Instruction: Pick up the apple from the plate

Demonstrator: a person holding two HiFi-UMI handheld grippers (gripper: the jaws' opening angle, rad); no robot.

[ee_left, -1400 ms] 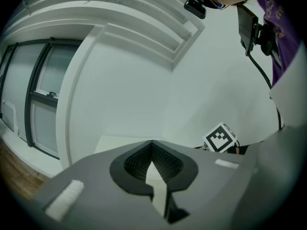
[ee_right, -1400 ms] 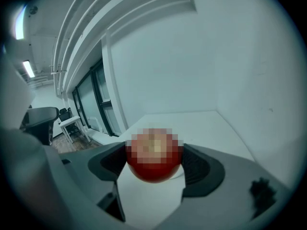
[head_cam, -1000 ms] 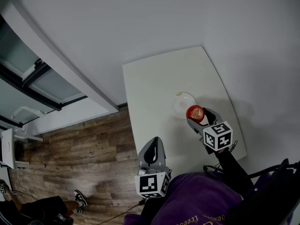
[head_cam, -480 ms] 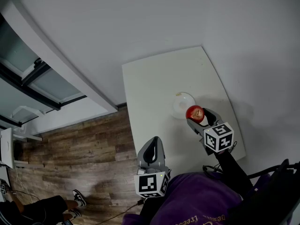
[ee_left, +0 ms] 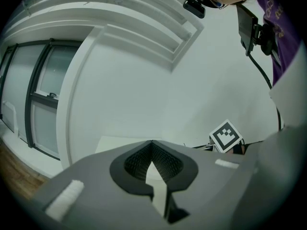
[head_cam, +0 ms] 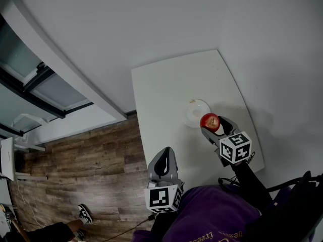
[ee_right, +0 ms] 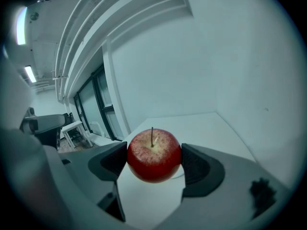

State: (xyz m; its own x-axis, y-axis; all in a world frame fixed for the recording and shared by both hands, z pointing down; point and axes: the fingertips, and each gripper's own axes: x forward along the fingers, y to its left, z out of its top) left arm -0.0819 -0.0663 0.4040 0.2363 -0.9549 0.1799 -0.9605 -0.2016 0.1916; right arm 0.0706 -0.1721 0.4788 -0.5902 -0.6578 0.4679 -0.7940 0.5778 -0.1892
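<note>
A person holds a gripper in each hand over a white counter (head_cam: 161, 95). The red apple (ee_right: 153, 153) sits squarely between the two dark fingers (ee_right: 200, 169) of the right gripper (head_cam: 216, 127). The fingers have closed on it, one pad pressed to each side, and its stem points straight up. From the head view the apple lies over the near right edge of the small white plate (head_cam: 194, 111), on the side nearest the person. The coming lift looks to be straight up and away from the plate, with the grip across the apple's widest part.

The left gripper (head_cam: 164, 161) hangs off the counter's near edge, well apart from the plate. Its fingers are pressed together with nothing between them.

It is hard to tell whether the apple's underside touches the plate or has cleared it. The fruit hides that spot in both views.
</note>
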